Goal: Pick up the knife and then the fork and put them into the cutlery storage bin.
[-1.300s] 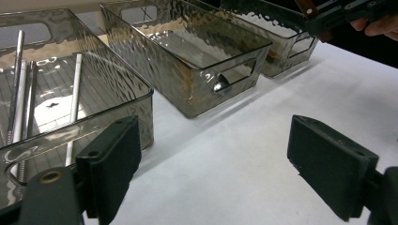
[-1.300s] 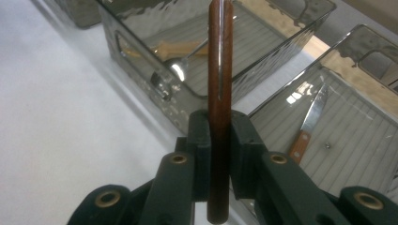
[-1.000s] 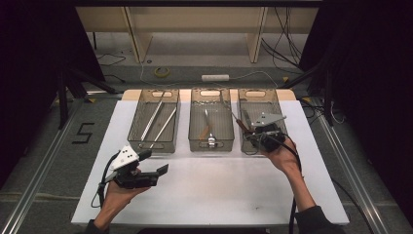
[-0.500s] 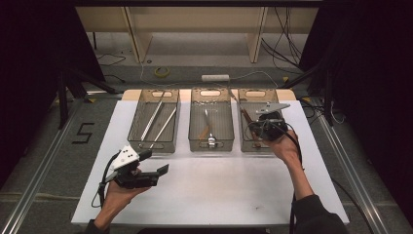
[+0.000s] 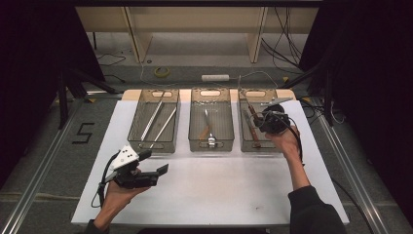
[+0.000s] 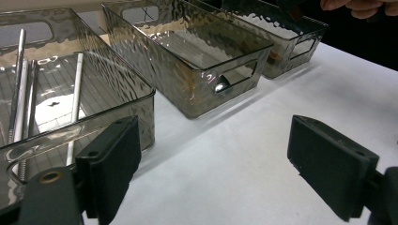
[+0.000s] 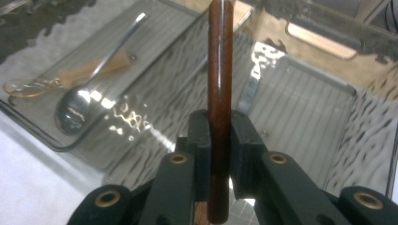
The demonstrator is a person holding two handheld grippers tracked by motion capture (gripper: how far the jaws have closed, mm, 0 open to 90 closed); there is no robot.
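Surface: white surface (image 5: 219,185) bearing three clear smoked plastic bins.
Right claw (image 7: 219,136): pinching a slim dark-brown wooden stick (image 7: 219,70), upright above the rightmost bin (image 5: 249,146).
Handling: light, stiff, glossy, may slip; clamp mid-shaft.
Left claw (image 6: 213,168): spread, empty.

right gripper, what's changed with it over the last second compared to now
The right gripper, shut on a brown wooden-handled utensil, has travelled farther up the right bin, from its near end toward the middle, carrying the utensil along. Nothing was let go or newly gripped. The left gripper stayed open over the white table, and the rods and spoon lie as before in their bins.
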